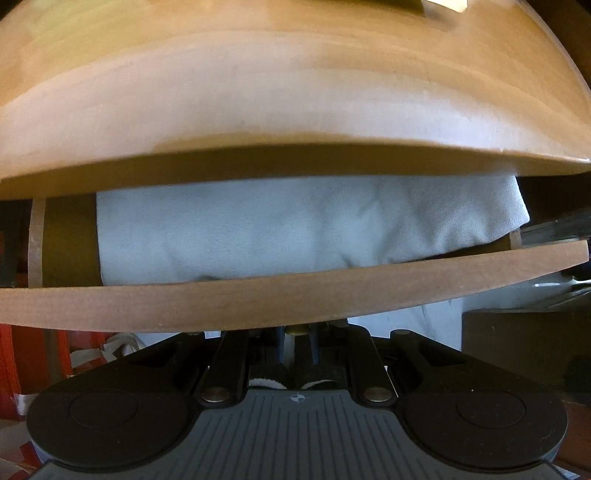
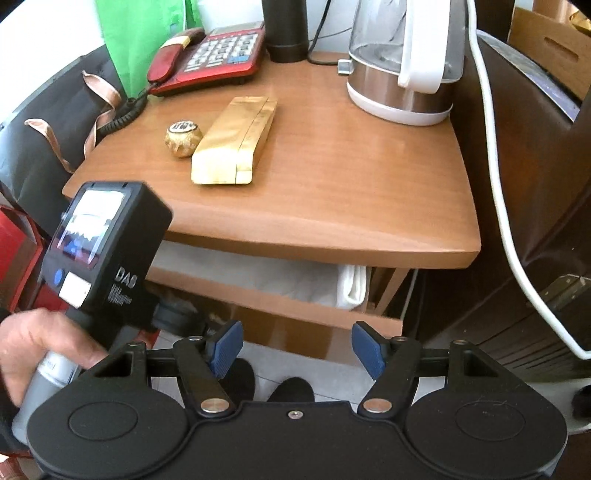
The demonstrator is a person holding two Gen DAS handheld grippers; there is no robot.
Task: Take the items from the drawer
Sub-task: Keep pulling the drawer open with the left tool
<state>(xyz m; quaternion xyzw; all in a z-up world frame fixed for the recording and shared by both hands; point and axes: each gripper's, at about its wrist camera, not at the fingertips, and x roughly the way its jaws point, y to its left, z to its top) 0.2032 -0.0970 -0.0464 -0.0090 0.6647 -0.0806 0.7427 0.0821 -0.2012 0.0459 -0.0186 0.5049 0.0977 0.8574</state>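
Observation:
The drawer [image 1: 258,299] under the wooden table top [image 1: 258,92] is pulled partly open. A folded white cloth [image 1: 295,232] lies inside it. My left gripper [image 1: 297,332] sits under the drawer front, its fingers close together on a small brass knob [image 1: 298,329]. In the right wrist view the same drawer [image 2: 280,306] and cloth [image 2: 351,288] show below the table top [image 2: 332,177]. My right gripper [image 2: 295,345] is open and empty in front of the drawer, with blue pads [image 2: 225,347]. The left gripper's body [image 2: 103,251] and a hand [image 2: 40,347] are at the left.
On the table top stand a gold box [image 2: 234,142], a gold foil ball [image 2: 183,138], a red telephone [image 2: 210,59], a black cylinder [image 2: 284,29] and a glass kettle [image 2: 402,62]. A white cable [image 2: 495,155] hangs over dark furniture at the right. Red bags [image 1: 22,365] are at the left.

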